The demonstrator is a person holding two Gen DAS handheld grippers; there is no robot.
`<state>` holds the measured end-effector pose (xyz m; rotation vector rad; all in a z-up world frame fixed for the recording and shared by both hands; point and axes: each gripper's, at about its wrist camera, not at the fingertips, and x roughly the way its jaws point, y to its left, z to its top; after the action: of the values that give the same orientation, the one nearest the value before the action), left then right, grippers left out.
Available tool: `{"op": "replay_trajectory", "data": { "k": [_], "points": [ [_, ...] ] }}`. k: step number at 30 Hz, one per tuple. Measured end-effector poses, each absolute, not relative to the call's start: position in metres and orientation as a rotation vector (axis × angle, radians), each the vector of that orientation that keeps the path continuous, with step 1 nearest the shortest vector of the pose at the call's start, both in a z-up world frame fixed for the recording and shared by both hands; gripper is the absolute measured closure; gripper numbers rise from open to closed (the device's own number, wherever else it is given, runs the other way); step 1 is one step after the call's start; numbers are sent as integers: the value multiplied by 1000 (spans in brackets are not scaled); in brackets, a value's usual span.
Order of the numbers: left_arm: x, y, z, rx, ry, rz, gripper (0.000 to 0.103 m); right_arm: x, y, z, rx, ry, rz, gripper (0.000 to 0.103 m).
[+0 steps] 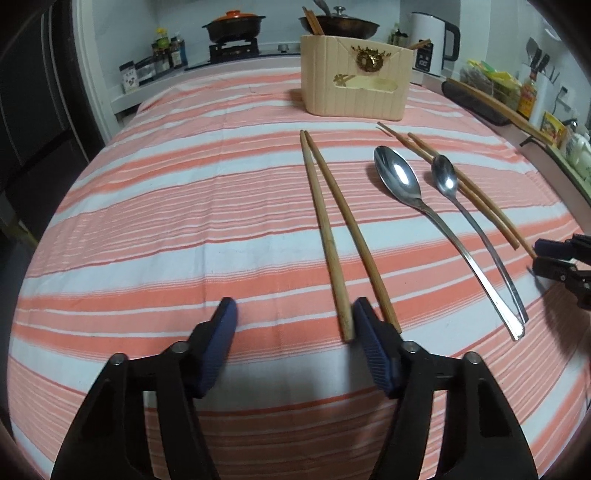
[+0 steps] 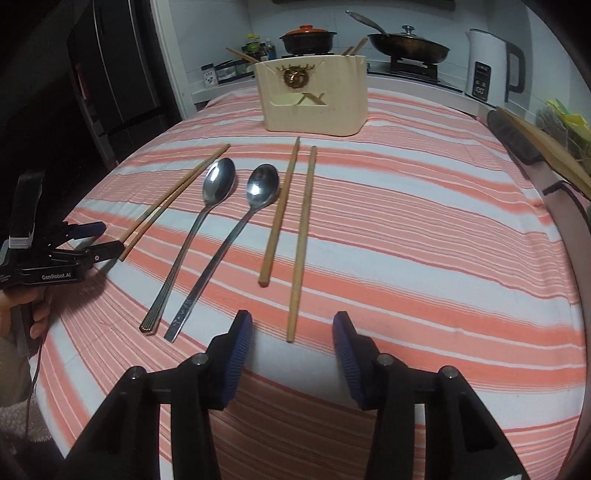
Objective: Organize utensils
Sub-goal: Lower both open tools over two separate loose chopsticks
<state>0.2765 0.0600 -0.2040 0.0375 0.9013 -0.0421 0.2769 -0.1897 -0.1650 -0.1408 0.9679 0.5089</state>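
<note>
A cream utensil holder [image 1: 356, 86] stands at the far side of the striped tablecloth [image 1: 184, 221]; it also shows in the right wrist view [image 2: 314, 98]. A pair of chopsticks [image 1: 340, 236] lies just ahead of my open left gripper [image 1: 293, 317], its near ends beside the right finger. Two metal spoons [image 1: 424, 199] and a second chopstick pair [image 1: 476, 192] lie to the right. In the right wrist view, my open right gripper [image 2: 291, 328] sits just behind one chopstick pair [image 2: 291, 221], with the spoons [image 2: 218, 229] and the other pair [image 2: 173, 199] to its left. The left gripper [image 2: 98, 238] there is near that pair's ends.
Behind the table is a stove with a pot with an orange lid [image 1: 234, 26] and a lidded pan [image 1: 340, 22]. A white kettle [image 1: 434, 42] stands at the back right. Bottles and packets [image 1: 524, 92] line the right counter. A dark fridge [image 2: 110, 62] is at left.
</note>
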Motion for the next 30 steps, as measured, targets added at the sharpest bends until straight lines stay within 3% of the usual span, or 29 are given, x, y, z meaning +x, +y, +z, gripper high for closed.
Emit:
{"op": "replay_trajectory", "data": {
  "k": [1,2,3,15,16,17,18,19,20,22,25,30],
  "points": [
    [277,58,-203,42,897,-46,67,279,-186,-166,-164,967,498,75],
    [278,55,-202,48,893,-47,89,281,-184,-166,-174,965,479,92],
    [278,54,-202,58,890,-39,95,283,-186,-166,-161,972,469,97],
    [285,112,-203,-112,887,119,97,297,-257,-167,-161,933,162,96],
    [286,112,-204,-107,890,111,92,297,-260,-167,-160,927,163,95],
    [287,112,-204,-103,892,96,75,298,-262,-167,-159,928,171,90],
    [287,111,-204,-96,896,84,60,298,-263,-167,-158,927,178,71],
    [287,109,-204,-84,901,85,29,296,-264,-167,-155,922,183,60],
    [286,107,-205,-69,901,90,13,296,-263,-166,-157,915,186,45],
    [287,104,-208,-36,921,84,13,298,-259,-168,-170,924,195,44],
    [289,104,-212,-11,959,91,1,299,-256,-172,-169,940,206,44],
    [288,108,-214,-39,959,88,0,300,-261,-173,-133,947,219,43]
  ]
}}
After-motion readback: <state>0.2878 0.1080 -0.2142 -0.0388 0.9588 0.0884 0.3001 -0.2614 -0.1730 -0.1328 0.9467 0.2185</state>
